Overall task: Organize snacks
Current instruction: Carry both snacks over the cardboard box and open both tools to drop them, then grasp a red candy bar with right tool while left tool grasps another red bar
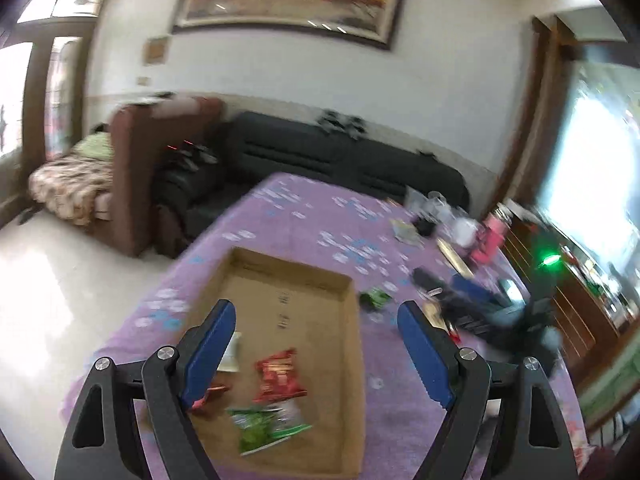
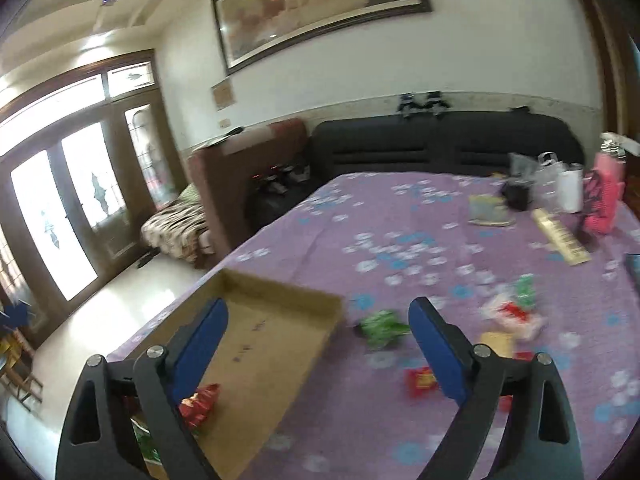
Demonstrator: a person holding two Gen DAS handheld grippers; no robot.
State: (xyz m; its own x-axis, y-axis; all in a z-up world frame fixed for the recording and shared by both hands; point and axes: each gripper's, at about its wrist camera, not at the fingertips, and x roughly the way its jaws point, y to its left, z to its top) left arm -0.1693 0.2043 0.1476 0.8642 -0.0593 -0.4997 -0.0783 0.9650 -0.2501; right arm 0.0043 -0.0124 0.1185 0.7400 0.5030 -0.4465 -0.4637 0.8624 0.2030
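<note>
A shallow open cardboard box (image 1: 304, 292) fills the lower centre of the left wrist view. Inside, near its lower end, lie a red snack packet (image 1: 279, 376), a green packet (image 1: 266, 428) just below it and a pale packet (image 1: 231, 354) at the left wall. A small green packet (image 1: 374, 299) lies outside, just right of the box. Lower right in the right wrist view, a red packet (image 2: 421, 381) and a blurred red-and-white packet (image 2: 514, 314) lie loose.

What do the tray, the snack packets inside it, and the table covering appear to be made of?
Tray: matte brown corrugated cardboard, judging by its thin raw walls. Red packet and green packet: probably glossy plastic film, crinkled and reflective. Table covering: seemingly soft purple fabric with a printed floral pattern, no shine.
</note>
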